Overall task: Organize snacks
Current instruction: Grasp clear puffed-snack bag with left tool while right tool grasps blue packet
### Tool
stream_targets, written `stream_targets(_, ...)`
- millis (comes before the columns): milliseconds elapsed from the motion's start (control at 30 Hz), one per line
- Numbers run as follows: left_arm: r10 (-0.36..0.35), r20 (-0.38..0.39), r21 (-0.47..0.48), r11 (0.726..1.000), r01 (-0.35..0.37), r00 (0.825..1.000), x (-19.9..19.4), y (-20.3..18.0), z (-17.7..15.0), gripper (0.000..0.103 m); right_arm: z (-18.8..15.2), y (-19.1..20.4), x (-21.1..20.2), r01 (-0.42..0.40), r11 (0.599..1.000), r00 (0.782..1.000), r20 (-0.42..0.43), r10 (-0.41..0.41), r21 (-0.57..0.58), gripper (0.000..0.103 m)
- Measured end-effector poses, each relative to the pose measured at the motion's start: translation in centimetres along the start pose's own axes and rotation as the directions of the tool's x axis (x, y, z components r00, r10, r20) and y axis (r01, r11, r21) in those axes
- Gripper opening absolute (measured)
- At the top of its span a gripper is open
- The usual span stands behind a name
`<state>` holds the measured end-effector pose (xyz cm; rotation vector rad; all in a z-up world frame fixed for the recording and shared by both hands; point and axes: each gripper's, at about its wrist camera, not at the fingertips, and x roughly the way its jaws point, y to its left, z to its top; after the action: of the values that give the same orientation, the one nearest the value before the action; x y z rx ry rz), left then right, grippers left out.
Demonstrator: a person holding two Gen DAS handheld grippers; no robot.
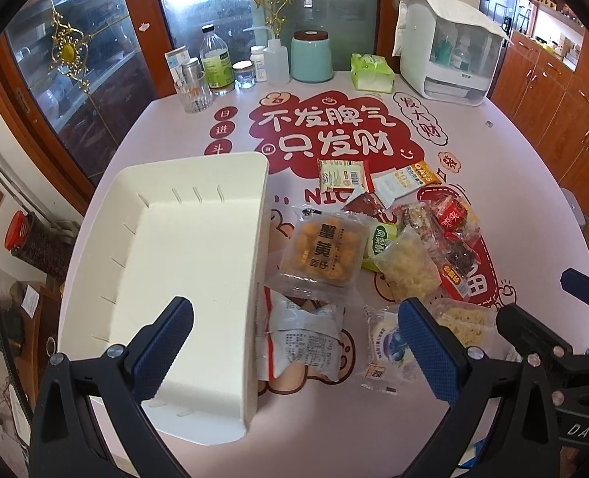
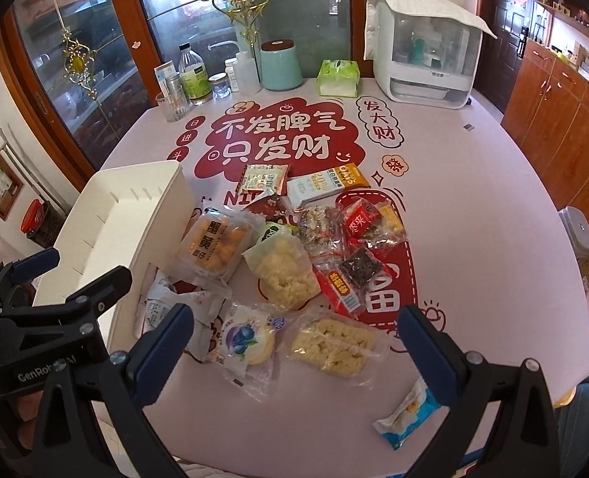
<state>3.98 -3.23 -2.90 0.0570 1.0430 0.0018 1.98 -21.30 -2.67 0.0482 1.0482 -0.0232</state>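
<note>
An empty white tray (image 1: 199, 247) sits on the left of the table, also seen as the tray (image 2: 135, 199) in the right wrist view. Beside it lies a loose pile of snack packets: an egg-yolk pastry pack (image 1: 324, 249), a crumpled grey packet (image 1: 302, 334), a blueberry pack (image 2: 246, 338), a pale crumbly pack (image 2: 330, 342) and an oats bar (image 2: 326, 183). A blue-white packet (image 2: 408, 414) lies apart near the front edge. My left gripper (image 1: 294, 338) is open, straddling the tray's right wall. My right gripper (image 2: 296, 330) is open above the blueberry and crumbly packs, holding nothing.
Along the table's far edge stand a drinking glass (image 1: 193, 95), bottles (image 1: 214, 59), a teal jar (image 1: 311, 55), a green tissue pack (image 1: 370, 71) and a white appliance (image 1: 450, 47). Wooden cabinets (image 1: 553, 95) line the right side. Glass doors stand behind the table.
</note>
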Motion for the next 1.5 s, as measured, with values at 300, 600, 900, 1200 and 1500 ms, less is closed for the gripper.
stream_targets(300,-0.031,-0.067,-0.055,0.998,0.028,0.997,2.5,-2.6,0.0,0.102,0.6,-3.9,1.1,-0.028,1.0,0.999,-0.015,0.028,-0.009,0.102)
stream_targets(600,-0.061,-0.133,-0.097,0.994,0.048,0.989,7.1,-7.1,0.0,0.102,0.9,-9.1,4.7,-0.015,0.999,0.998,-0.058,0.012,-0.037,0.094)
stream_targets(900,-0.055,-0.235,-0.215,0.977,0.003,0.97,13.1,-9.6,1.8,0.102,1.6,-12.4,9.4,-0.055,0.996,0.991,-0.128,0.046,-0.074,0.085)
stream_targets(1200,-0.058,-0.305,-0.371,0.926,-0.062,0.95,17.5,-9.5,1.7,0.101,0.6,-14.8,10.4,-0.119,0.991,0.976,-0.191,0.107,-0.054,0.083)
stream_targets(1500,-0.151,-0.315,-0.466,0.884,-0.015,0.937,18.8,-9.3,1.0,0.074,-4.1,-16.0,8.9,-0.171,0.981,0.946,-0.295,0.137,-0.091,0.083)
